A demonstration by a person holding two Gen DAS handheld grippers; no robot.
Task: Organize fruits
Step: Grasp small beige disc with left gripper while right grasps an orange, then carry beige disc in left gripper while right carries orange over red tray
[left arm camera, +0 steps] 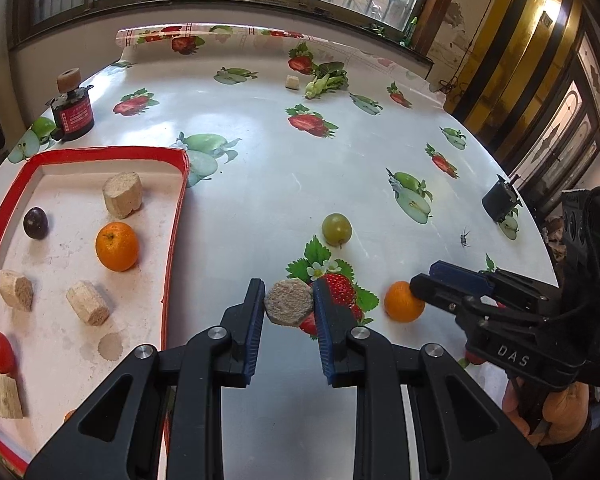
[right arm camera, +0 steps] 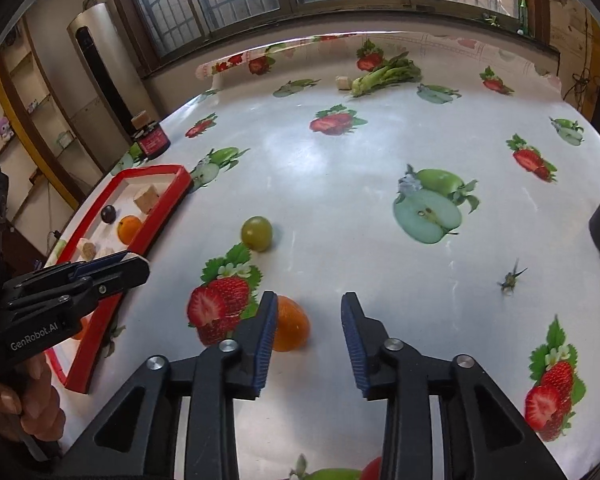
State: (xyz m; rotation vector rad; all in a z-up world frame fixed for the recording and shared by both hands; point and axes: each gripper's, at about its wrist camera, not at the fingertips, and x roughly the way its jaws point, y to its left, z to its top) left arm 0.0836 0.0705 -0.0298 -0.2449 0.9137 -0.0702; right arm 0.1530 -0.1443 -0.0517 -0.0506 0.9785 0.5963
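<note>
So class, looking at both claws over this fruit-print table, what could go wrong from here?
1. The left claw pinches a hexagonal pressed-wood block by its edges; it might slip out before reaching the red-rimmed tray.
2. The open right claw has the small round orange beside its left finger, not between; closing could nudge it rolling.

Right tongs gaping – orange by left finger, green grape beyond.
</note>
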